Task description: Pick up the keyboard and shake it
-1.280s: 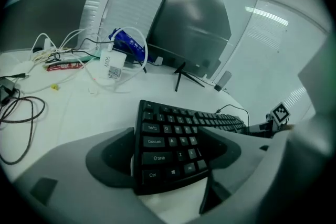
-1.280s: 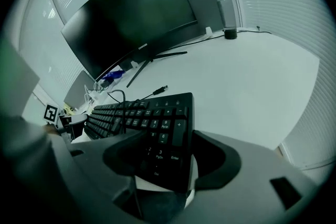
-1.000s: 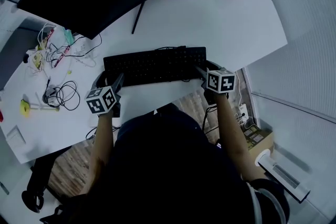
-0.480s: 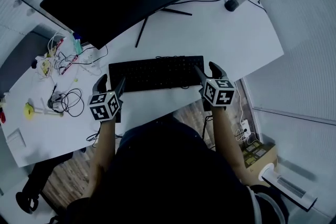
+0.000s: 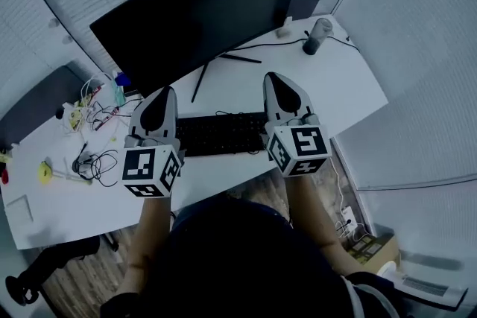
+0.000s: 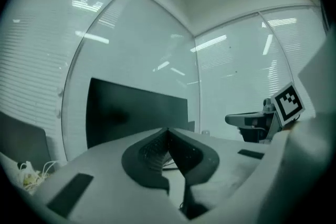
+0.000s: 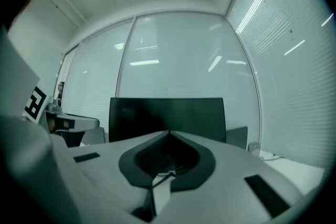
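1. My left gripper (image 5: pixel 165 91) has its jaws pressed together, holding nothing. In its own view the tips meet in front of the monitor (image 6: pixel 136 115).
2. My right gripper (image 5: pixel 270 77) is the same, with jaws closed tip to tip and empty.
3. The keyboard (image 5: pixel 223 134) is black, long and low. It lies flat on the white desk (image 5: pixel 339 86), below both sets of jaws and spanning the gap between them.
4. Both its ends are hidden behind the grippers, and its keys are too dark to make out.
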